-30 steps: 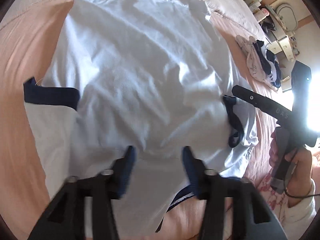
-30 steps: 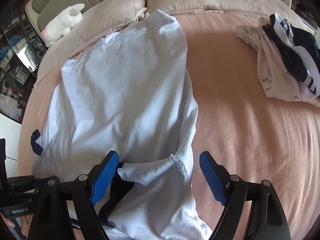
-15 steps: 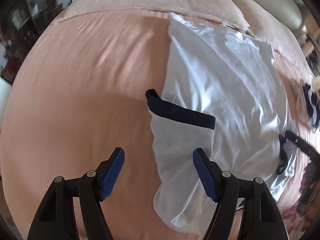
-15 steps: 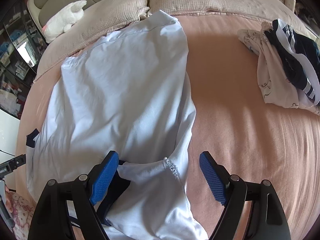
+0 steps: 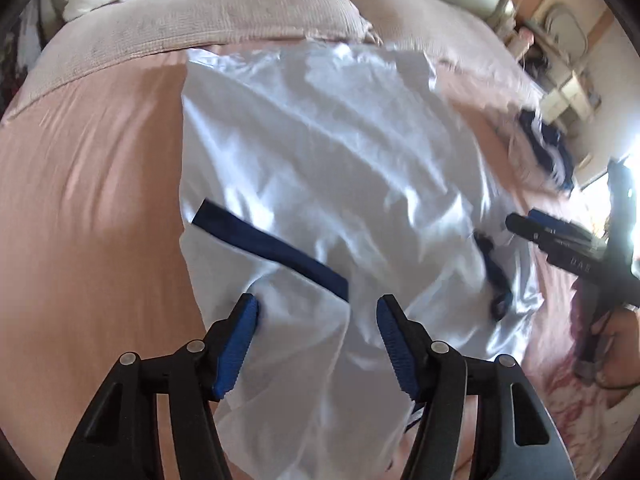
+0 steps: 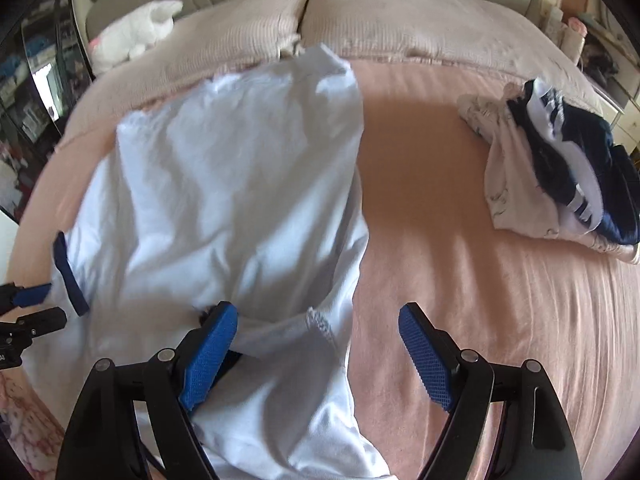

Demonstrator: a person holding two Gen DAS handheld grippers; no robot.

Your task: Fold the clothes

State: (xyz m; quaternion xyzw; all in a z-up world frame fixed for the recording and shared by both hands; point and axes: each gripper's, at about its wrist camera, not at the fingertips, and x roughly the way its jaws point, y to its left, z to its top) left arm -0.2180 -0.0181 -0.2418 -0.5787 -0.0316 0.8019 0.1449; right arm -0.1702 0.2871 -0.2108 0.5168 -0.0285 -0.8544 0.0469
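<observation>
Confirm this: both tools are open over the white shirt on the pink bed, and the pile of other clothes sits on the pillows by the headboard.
One thing is wrong. The pile of other clothes lies on the pink bed sheet off to the right, not on the pillows, as the right wrist view shows. The rest stands: left tool and right tool are both open over the white shirt.

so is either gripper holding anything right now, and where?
Nothing held. Left gripper and right gripper both have open jaws over the white navy-trimmed T-shirt.
</observation>
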